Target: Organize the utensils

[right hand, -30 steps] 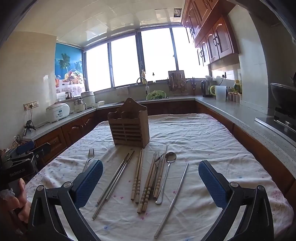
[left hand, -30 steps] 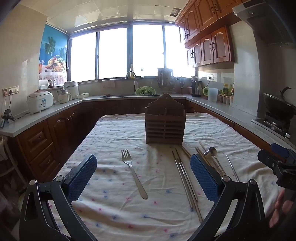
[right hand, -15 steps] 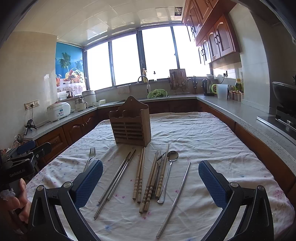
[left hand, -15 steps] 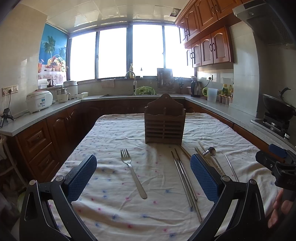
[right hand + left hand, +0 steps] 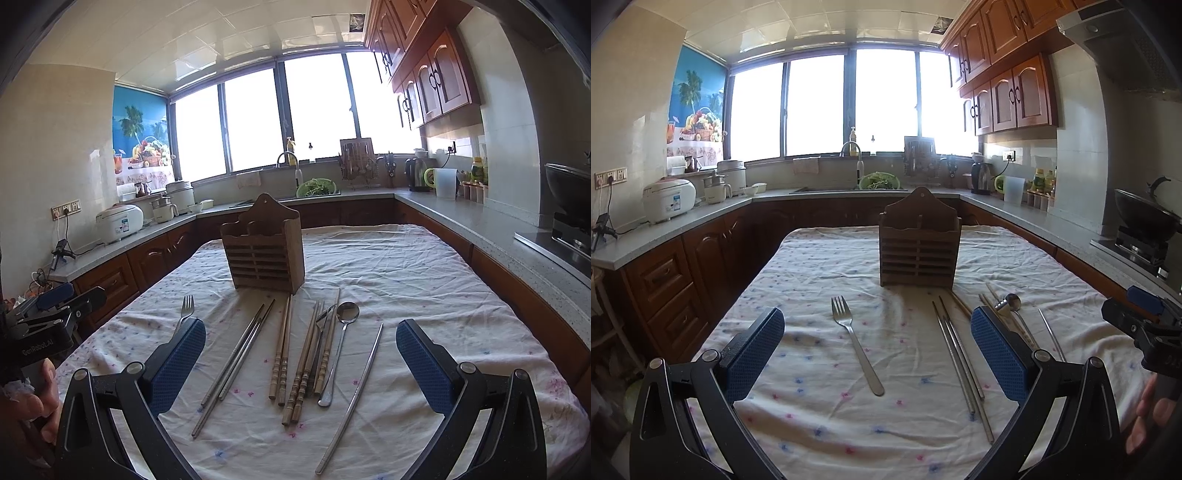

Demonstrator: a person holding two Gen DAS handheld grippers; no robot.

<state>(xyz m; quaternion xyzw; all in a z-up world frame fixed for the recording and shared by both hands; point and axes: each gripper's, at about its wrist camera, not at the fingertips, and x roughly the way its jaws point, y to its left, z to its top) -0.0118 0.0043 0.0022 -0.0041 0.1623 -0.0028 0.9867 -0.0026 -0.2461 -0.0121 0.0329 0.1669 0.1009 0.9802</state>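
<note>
Both the left gripper (image 5: 877, 354) and right gripper (image 5: 301, 363) are hovering spread wide and empty over the worktop's (image 5: 424, 280) near edge. The fork (image 5: 855, 343) is lying alone, chopsticks (image 5: 282, 354) and spoon (image 5: 338, 347) bunching rightward, with bare cloth flanking the holder (image 5: 264, 254) beyond.

rice cooker (image 5: 668, 199), kettle (image 5: 415, 174), wok (image 5: 1145, 214)

Both wrist cameras face the wooden holder (image 5: 919, 242) from nearby.

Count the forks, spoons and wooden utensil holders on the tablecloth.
Forks: 2, a lone fork at the left and a second fork half buried among the wooden chopsticks
Spoon: 1
Wooden utensil holder: 1
Total: 4
</note>
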